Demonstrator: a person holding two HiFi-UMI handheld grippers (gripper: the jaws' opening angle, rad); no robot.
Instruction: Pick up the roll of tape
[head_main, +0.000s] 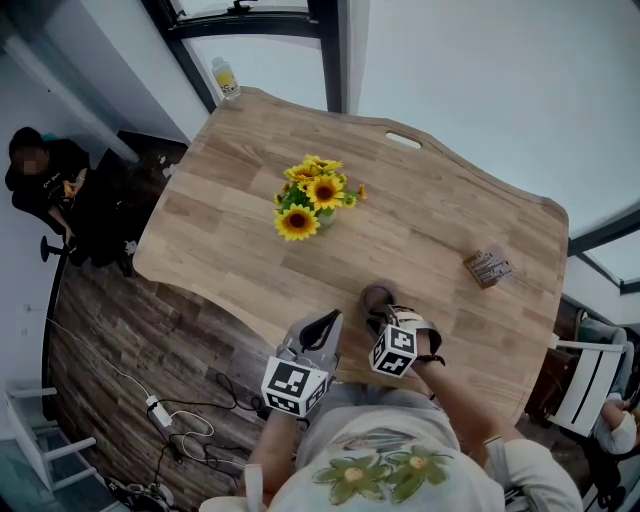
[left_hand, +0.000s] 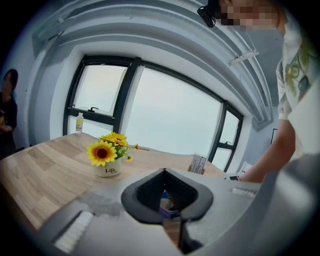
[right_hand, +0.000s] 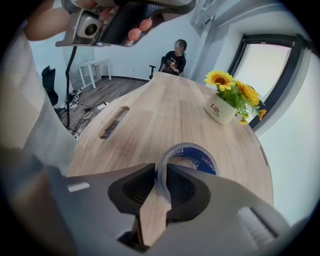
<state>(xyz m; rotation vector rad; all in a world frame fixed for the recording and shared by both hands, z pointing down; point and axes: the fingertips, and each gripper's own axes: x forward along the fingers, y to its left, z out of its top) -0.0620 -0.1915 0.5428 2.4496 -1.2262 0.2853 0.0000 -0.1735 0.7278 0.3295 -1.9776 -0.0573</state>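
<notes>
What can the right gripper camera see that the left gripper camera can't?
Only the right gripper view: the whole roll of tape, with the right gripper tongs pinching its near wall; a slot cut through the wooden table; the floor with cables.
Only the left gripper view: a bottle on the windowsill, a small box, and the left gripper tongs shut, a blue scrap peeking between them.
Both: the sunflower pot and the table.

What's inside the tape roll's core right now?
Bare wood of the table shows through the far part of the roll of tape. One jaw of the right gripper sits inside the core, covering the near part.
</notes>
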